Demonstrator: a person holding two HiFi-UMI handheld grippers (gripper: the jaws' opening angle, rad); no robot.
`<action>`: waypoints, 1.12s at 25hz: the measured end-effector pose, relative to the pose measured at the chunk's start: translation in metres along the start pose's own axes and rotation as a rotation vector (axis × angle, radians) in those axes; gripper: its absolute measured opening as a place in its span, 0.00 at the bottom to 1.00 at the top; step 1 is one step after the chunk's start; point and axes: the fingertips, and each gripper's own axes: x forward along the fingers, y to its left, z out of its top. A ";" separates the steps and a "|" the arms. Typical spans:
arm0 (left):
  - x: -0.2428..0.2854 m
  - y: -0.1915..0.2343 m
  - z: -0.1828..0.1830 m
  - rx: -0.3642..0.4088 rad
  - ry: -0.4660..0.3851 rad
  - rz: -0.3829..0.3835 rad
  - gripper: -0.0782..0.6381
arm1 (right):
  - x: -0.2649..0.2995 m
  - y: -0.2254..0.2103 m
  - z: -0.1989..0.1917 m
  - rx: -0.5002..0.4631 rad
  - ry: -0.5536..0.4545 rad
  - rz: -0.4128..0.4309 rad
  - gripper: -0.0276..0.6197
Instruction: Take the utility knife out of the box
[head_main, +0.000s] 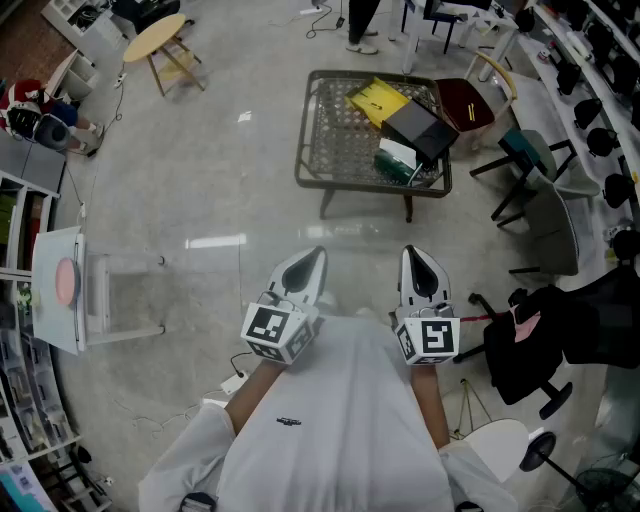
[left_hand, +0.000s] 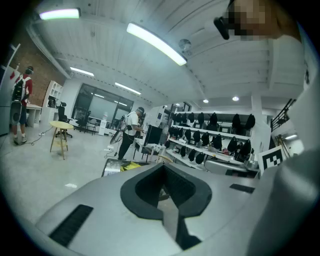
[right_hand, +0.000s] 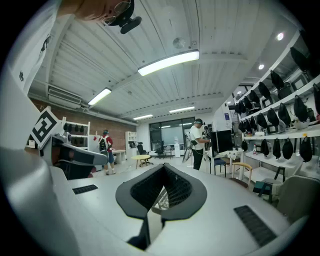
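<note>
Nothing is done yet: my left gripper (head_main: 314, 256) and right gripper (head_main: 413, 254) are both clenched on nothing, near my chest, while the black box (head_main: 421, 129) sits far ahead on the low table (head_main: 318, 172), the utility knife presumably inside, unseen.

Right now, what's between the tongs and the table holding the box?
Only bare floor, seen in the head view; the left tongs and right tongs sit short of the table and box.
</note>
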 end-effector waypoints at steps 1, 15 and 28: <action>0.007 -0.006 0.003 0.006 -0.018 -0.002 0.11 | 0.001 -0.009 0.002 -0.015 -0.010 0.002 0.04; 0.055 -0.063 -0.016 0.054 -0.001 -0.027 0.11 | -0.026 -0.069 0.000 0.029 -0.081 0.018 0.04; 0.081 -0.065 -0.016 0.062 0.004 -0.023 0.11 | -0.020 -0.102 -0.013 -0.032 0.002 -0.014 0.04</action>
